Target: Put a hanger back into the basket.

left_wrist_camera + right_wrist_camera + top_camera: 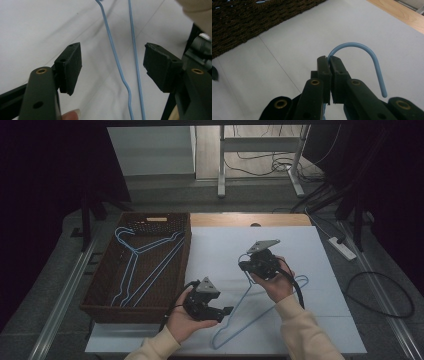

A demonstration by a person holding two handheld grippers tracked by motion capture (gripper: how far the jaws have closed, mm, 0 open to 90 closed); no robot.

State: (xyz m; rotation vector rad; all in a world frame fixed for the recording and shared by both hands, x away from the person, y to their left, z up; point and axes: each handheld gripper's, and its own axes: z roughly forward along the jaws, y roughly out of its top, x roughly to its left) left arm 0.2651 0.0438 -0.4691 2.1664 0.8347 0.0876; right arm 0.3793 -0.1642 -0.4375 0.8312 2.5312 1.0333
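Note:
A light blue wire hanger [260, 317] lies across the white table top, its hook toward the far side. My right gripper [245, 265] is shut on the base of the hook; in the right gripper view the jaws [330, 62] pinch the wire and the curved hook [362, 47] arcs up and to the right of them. My left gripper [227, 312] hovers open beside the hanger's left arm. In the left gripper view two runs of the blue wire [117, 65] pass between its spread jaws [112, 67], and neither pad touches them.
A dark woven basket [137, 312] stands at the table's left with two more blue hangers [145, 265] inside. The white sheet [300, 245] covers the table to the right. Cables and a power strip [342, 247] lie on the floor beyond.

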